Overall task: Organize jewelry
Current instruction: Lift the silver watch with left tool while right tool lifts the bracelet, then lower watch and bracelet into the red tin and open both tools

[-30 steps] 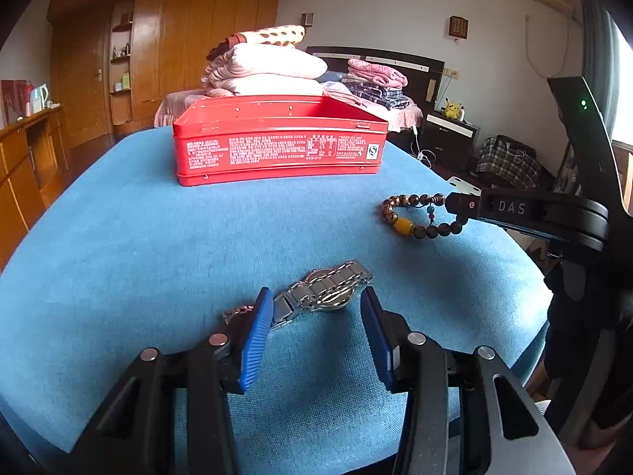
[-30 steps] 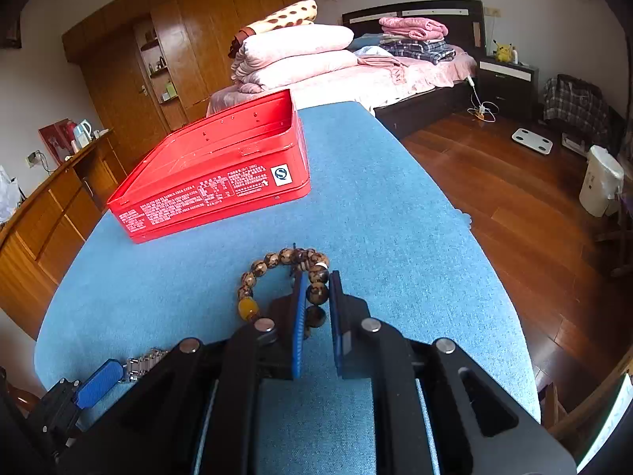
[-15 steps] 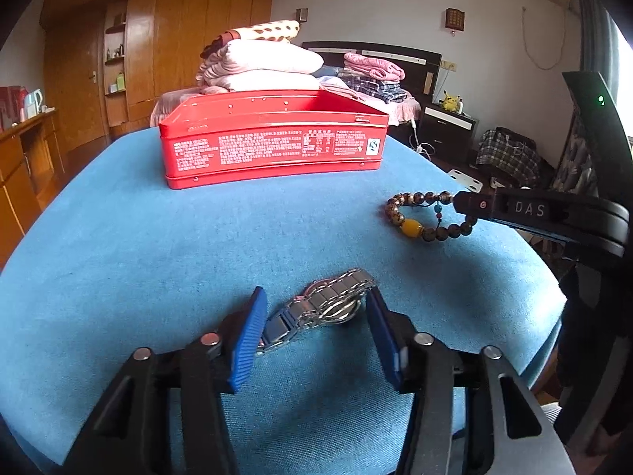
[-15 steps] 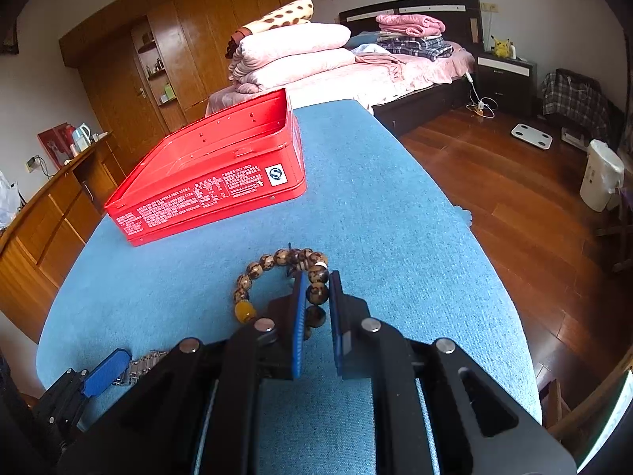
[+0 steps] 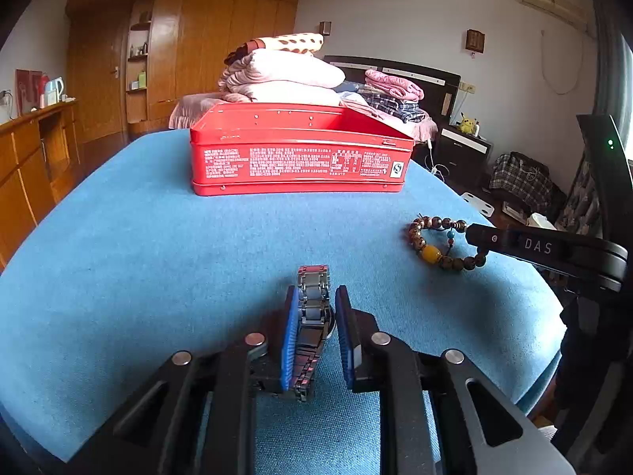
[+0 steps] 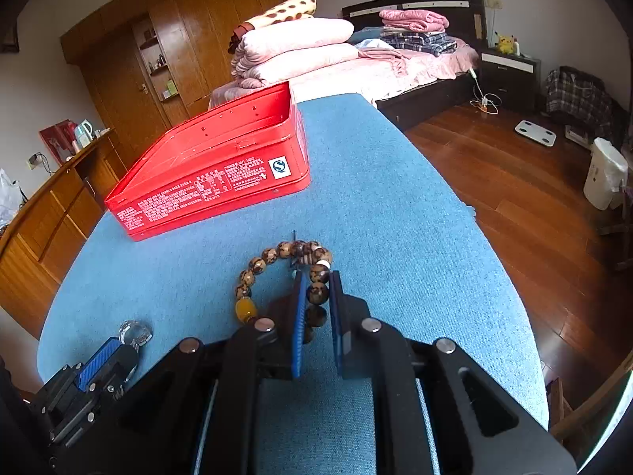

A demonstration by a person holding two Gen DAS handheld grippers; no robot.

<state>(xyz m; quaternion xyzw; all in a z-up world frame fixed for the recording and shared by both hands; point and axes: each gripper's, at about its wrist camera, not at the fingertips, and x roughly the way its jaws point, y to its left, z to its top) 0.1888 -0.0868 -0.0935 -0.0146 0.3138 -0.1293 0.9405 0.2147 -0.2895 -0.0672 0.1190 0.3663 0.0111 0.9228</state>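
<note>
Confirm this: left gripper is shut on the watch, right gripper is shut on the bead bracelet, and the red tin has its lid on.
Wrong on the tin: it is open, no lid, as the right wrist view shows. The left gripper has just closed on the watch, and the right gripper is shut on the bracelet.

bench cover (image 5: 158, 257): blue
tin box (image 5: 300, 158): red, white print
bead bracelet (image 5: 439, 251): mottled brown, one amber bead
watch band (image 5: 312, 308): silver-grey metal
jaw pads: blue
top blanket (image 6: 289, 8): cream, brown-spotted

Right gripper (image 5: 480, 239) side: you can read "DAS".
Red tin (image 5: 300, 158) label: you see an "S" logo; small print unreadable.
</note>
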